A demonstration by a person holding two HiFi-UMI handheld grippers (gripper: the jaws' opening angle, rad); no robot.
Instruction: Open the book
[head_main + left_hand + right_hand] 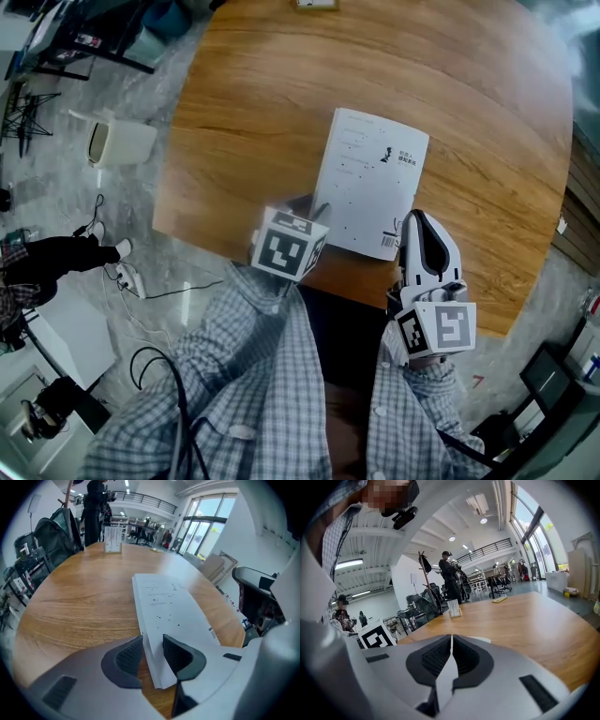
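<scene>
Checked sleeves [267, 375] fill the bottom of the head view, and both tools are at the near end of the book [370, 183] now. It lies flat and closed on the wooden bench [262, 103], its near end close to the bench's near edge and right of the middle. The left gripper [152, 640] is angled down at the near left corner, jaws spread wide, and that corner stands in the gap between them. I can't see either pad pinching it, so call that released. The right gripper [451, 641] sits at the near right corner, by the barcode, jaws clenched together. A thin pale sliver shows between them, and whether that's paper I can't tell. As for progress, I'd say we're at the very start: no cover is raised and no pages are showing. Left to do is close on the cover's edge, lift it and swing it over.
</scene>
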